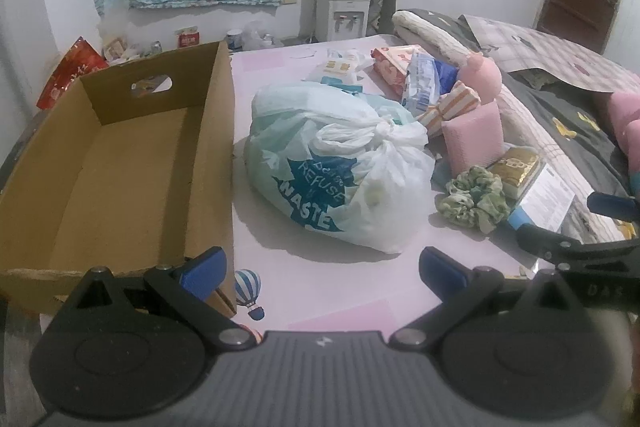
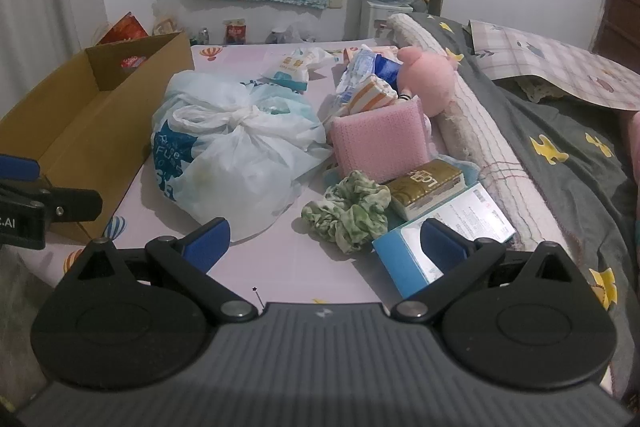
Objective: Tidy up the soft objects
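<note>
Ahead of my left claw (image 1: 322,269), whose fingers carry blue pads (image 1: 202,273) on black arms, I see a white knotted plastic bag (image 1: 340,171) printed with teal lettering. To that claw's left sits a plain brown cardboard box (image 1: 120,163). Just ahead of my right claw (image 2: 326,241) lies a green-and-white mottled scrunchie (image 2: 348,211); beyond it stands a pink knitted block (image 2: 380,143), then an orange-and-white striped bow (image 2: 372,95) and a pink plush toy (image 2: 426,77). To the right of the scrunchie are a gold packet (image 2: 428,187) and a light-blue box (image 2: 408,255). The sheet (image 2: 300,267) beneath is pale pink with striped balloons; the blanket (image 2: 560,163) further right is dark grey with yellow shapes.
</note>
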